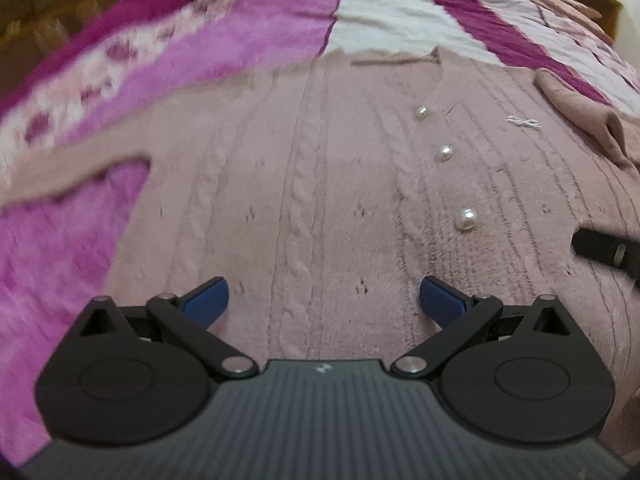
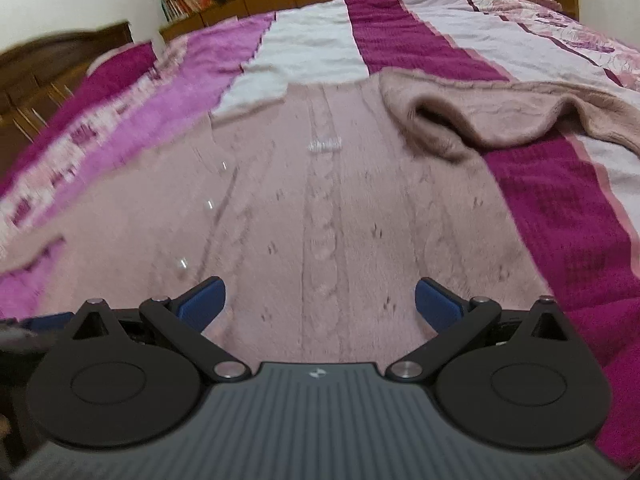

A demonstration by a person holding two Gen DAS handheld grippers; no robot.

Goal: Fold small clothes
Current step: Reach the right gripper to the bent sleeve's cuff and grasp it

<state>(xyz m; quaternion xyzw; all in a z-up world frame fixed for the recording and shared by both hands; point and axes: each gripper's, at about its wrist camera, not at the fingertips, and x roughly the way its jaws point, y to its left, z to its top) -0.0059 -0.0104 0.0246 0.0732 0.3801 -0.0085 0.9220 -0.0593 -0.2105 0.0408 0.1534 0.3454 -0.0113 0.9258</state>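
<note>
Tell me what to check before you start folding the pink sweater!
1. Left gripper open and holding nothing: ok.
2. Right gripper open and holding nothing: ok.
3. Sweater body lying flat on the bedspread: ok.
4. Right sleeve smoothed out: not ok, it is bunched up.
5. Pearl buttons facing up: ok.
6. Left sleeve flat: cannot tell, too blurred.

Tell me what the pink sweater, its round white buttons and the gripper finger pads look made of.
Pink sweater: soft fuzzy knit, likely wool or acrylic; cable ribs show.
Round white buttons: glossy, pearl-like, probably plastic beads.
Finger pads: matte blue, likely rubber or textured plastic, on black plastic links.
</note>
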